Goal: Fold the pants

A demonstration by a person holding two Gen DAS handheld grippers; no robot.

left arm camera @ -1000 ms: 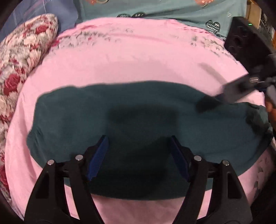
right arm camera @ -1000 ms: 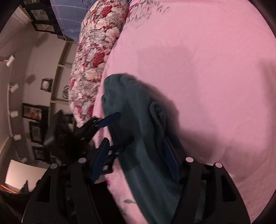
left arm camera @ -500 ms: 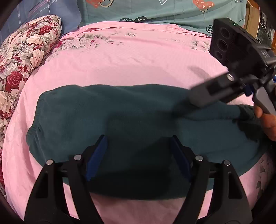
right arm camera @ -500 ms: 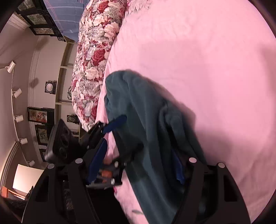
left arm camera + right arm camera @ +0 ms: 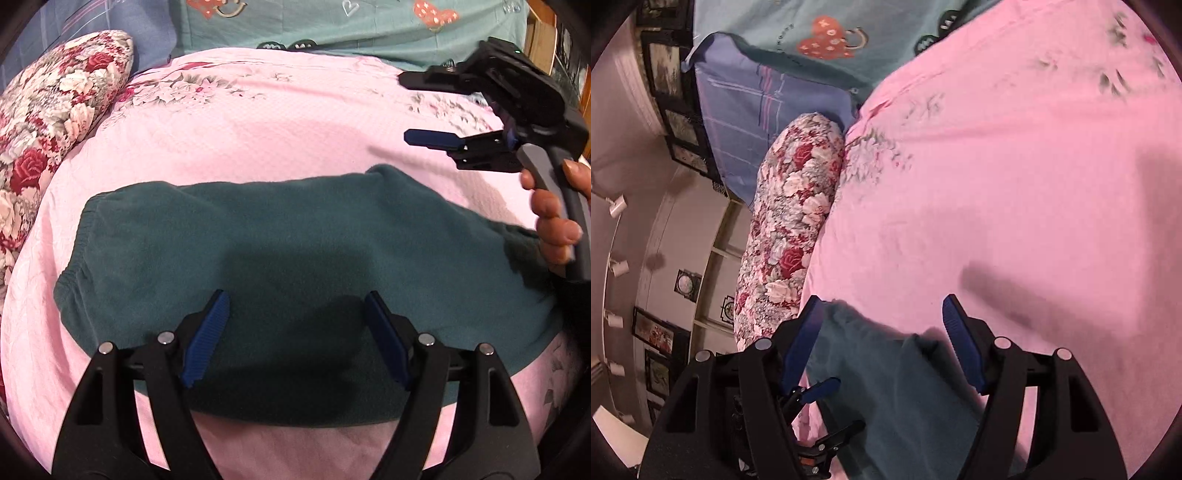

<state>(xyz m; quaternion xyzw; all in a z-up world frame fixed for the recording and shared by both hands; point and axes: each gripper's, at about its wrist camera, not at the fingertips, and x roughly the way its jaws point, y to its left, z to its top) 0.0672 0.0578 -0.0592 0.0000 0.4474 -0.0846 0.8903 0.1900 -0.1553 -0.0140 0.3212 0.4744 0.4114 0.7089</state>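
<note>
Dark teal pants (image 5: 295, 251) lie flat, folded lengthwise, across the pink bedspread (image 5: 258, 133); the elastic waistband is at the left. My left gripper (image 5: 295, 332) is open and empty, hovering over the near middle of the pants. My right gripper (image 5: 410, 107) is open and empty, raised above the bed past the pants' right end, held by a hand (image 5: 554, 221). In the right wrist view the right gripper (image 5: 882, 328) looks over the pants (image 5: 886, 387) and pink bedspread (image 5: 1015, 184), with the left gripper (image 5: 827, 410) low at the left.
A floral pillow (image 5: 48, 122) lies at the bed's left edge, also in the right wrist view (image 5: 790, 229). A teal sheet with hearts (image 5: 332, 26) and a blue plaid cloth (image 5: 92, 22) lie at the back. Framed pictures (image 5: 657, 332) hang on the wall.
My right gripper has let go of the pants' right end and lifted up and away toward the back. The pants now lie flat. My left gripper has barely moved.
</note>
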